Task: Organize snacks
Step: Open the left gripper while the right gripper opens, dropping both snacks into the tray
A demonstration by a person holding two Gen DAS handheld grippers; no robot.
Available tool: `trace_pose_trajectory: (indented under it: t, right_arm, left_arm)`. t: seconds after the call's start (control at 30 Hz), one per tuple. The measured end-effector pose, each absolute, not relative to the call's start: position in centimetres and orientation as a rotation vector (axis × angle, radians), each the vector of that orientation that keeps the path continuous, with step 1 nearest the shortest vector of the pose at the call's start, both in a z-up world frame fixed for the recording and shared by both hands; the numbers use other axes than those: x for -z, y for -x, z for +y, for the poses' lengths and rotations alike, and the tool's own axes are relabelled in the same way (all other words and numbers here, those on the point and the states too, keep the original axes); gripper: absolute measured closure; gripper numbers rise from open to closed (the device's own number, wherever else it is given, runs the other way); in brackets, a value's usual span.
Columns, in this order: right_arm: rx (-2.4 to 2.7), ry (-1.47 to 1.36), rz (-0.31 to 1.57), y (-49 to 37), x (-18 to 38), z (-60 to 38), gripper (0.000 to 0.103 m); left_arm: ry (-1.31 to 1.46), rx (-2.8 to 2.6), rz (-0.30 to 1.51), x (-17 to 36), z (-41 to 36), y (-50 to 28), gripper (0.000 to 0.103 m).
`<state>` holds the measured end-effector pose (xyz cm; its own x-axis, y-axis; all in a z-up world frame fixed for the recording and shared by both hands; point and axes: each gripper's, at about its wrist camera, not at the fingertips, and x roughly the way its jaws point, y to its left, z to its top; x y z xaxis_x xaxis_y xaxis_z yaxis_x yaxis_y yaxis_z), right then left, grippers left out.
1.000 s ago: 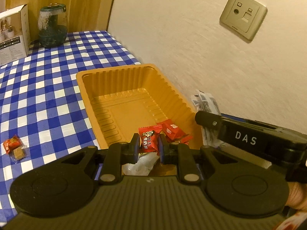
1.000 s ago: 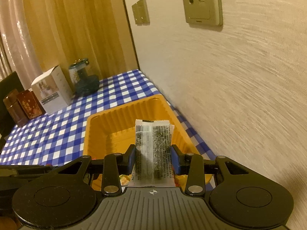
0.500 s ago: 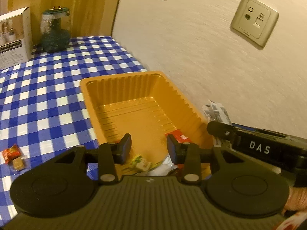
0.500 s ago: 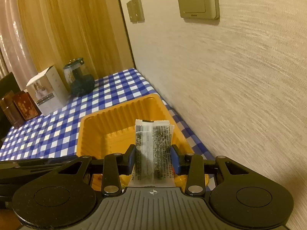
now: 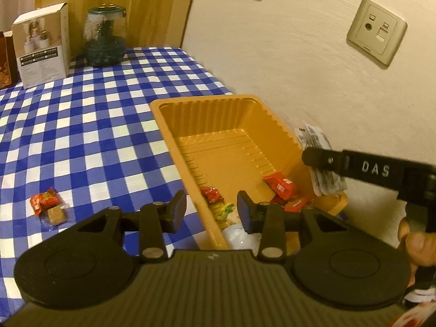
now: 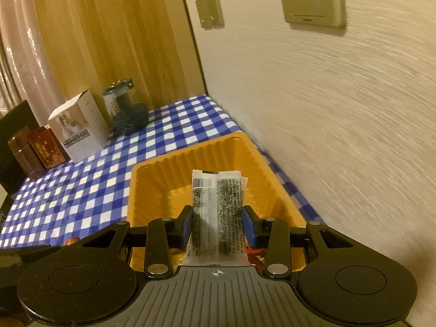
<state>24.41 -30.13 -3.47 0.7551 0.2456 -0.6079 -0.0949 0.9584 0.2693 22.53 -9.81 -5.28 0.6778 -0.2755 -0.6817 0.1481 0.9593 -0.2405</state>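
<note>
Now | right tool (image 6: pixel 218 226) clamps seaweed packet (image 6: pixel 216 212) (above tray (image 6: pixel 152 179)) | left tool (image 5: pixel 211 212) open, empty

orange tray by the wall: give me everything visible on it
The orange tray is a rectangular tub of thin, glossy moulded plastic with ribbed walls, a stepped floor and a flat rim. It sits upright on the blue-checked tablecloth, long side close along the wall. Its far half is bare; the near end holds red snack packets, a green-yellow one and something white. The right gripper holds a clear seaweed packet over its near end.
</note>
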Motion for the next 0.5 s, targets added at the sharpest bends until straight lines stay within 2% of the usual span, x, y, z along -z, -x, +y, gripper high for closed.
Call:
trace_pose_trajectory:
  t: [0.23,0.3,0.33,0.5]
  right_arm:
    - [-0.219,-0.248,0.679,-25.2,3.7,-29.0,0.064]
    - [-0.215,-0.275,0.684,-25.4,4.0,-29.0,0.048]
    - [-0.206,-0.287,0.679,-25.4,4.0,-29.1,0.036]
    - [-0.183,-0.303,0.680,-24.8,3.8,-29.5,0.035]
  left_arm:
    - [0.192,0.221,0.796,5.5,-8.6,-22.1,0.066]
    - [0.192,0.216,0.795,5.4,-8.3,-22.1,0.063]
    - [0.190,0.213,0.794,5.4,-8.2,-22.0,0.063]
    - [0.195,0.198,0.791,5.2,-7.3,-21.3,0.061]
